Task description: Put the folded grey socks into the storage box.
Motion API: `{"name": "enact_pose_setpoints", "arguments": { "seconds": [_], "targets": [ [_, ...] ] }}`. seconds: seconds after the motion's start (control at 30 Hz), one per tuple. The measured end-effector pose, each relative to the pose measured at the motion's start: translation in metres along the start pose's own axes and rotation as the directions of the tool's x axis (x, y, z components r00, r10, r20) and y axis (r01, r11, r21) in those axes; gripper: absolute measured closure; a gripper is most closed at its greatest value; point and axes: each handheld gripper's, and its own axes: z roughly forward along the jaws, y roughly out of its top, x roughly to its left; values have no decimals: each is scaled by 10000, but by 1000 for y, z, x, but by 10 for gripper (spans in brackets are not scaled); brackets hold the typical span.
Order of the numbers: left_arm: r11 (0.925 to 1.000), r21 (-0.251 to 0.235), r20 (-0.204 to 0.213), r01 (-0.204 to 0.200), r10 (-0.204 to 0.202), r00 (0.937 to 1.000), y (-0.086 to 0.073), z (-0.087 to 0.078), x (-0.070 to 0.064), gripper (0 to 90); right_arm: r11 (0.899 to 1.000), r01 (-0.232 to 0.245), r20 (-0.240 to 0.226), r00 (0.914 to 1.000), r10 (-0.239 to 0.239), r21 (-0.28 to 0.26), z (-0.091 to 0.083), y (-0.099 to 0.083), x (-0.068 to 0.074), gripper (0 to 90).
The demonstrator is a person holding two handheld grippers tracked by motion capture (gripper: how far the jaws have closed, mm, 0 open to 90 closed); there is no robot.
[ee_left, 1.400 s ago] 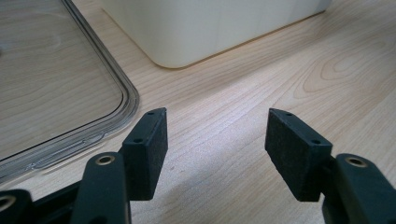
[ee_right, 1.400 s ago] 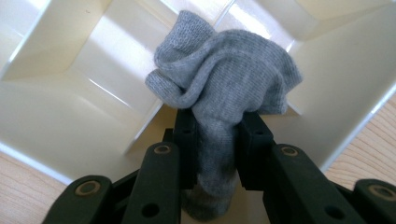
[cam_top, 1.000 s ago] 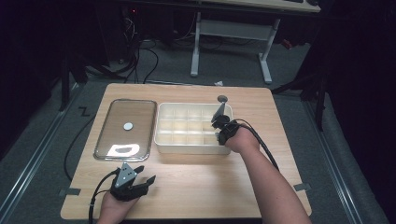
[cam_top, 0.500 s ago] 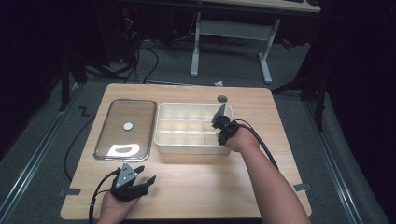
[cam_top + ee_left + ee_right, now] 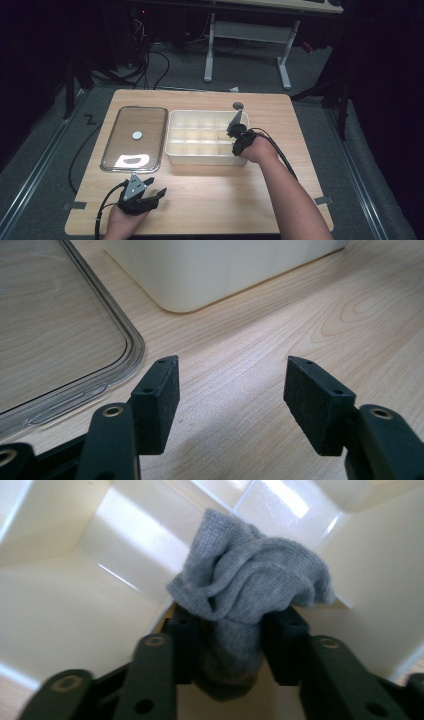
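A cream box [image 5: 200, 159] with several compartments stands mid-table. My right gripper [image 5: 231, 131] hangs over the box's right end, tilted down into it. In the right gripper view the jaws are shut on a bunched grey knitted cloth [image 5: 250, 580], which sticks out past the right gripper [image 5: 231, 630] above a cream compartment wall [image 5: 65, 605]. My left gripper [image 5: 152, 193] rests near the table's front left. It stands open in the left gripper view, left gripper [image 5: 232, 395] with bare wood between its pads, aimed at the box's near corner [image 5: 200, 275].
A clear plastic lid [image 5: 135, 150] lies flat left of the box, with a small white disc [image 5: 137, 135] on it. The lid's rim [image 5: 127, 347] curves just ahead of my left jaw. A small grey round thing [image 5: 238, 105] sits behind the box.
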Motion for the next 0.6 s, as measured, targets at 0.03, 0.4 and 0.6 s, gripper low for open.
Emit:
{"name": "enact_pose_setpoints", "arguments": {
  "seconds": [0.03, 0.4, 0.6],
  "targets": [
    [10000, 4, -4, 1, -1, 10000, 0, 0, 0, 398, 10000, 42, 1, 10000, -42, -40, -3, 0, -1, 594],
    [10000, 26, 40, -35, 35, 10000, 0, 1, -1, 398, 9938, 247, 53, 9997, -243, -1084, -40, -14, -5, 900],
    [10000, 45, 37, -62, 62, 10000, 0, 1, -2, 398, 9991, 145, 186, 9997, -138, -386, -18, -10, -1, 900]
  ]
}}
